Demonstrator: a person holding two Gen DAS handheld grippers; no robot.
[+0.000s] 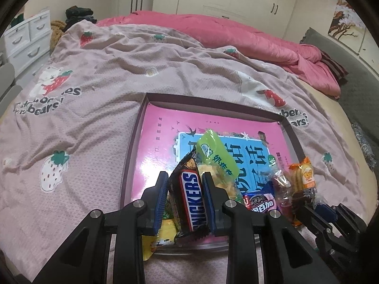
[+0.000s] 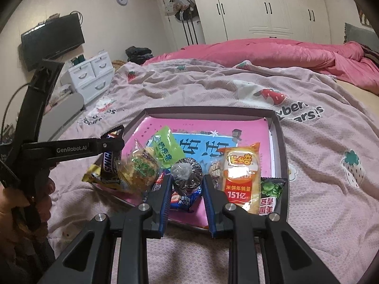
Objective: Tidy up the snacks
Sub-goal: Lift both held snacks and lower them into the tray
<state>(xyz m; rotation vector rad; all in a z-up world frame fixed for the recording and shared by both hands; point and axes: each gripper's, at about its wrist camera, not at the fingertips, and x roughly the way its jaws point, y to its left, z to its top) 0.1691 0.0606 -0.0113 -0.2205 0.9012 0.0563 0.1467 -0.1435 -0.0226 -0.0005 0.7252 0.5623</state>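
1. The left gripper (image 1: 183, 182) clamps the Snickers bar (image 1: 193, 201) over the tray (image 1: 132, 146).
2. The right gripper (image 2: 187, 184) grasps a dark wrapped snack (image 2: 187, 177).
3. Set both down gently, clear of neighbouring packets.

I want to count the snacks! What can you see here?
Snickers: one, brown, in left hand-held gripper
Green pack: one, lime, in tray
Dark round cookie pack: one, in right hand-held gripper
Rice cracker: one, orange, tray's right
Pea pack: one, green, tray's right corner
Tray: one, dark rim, pink bottom, on bed
Blanket: one, pink, strawberries
Quilt: one, pink, behind
Drawers: one, white, left
Hand: one, holding left gripper
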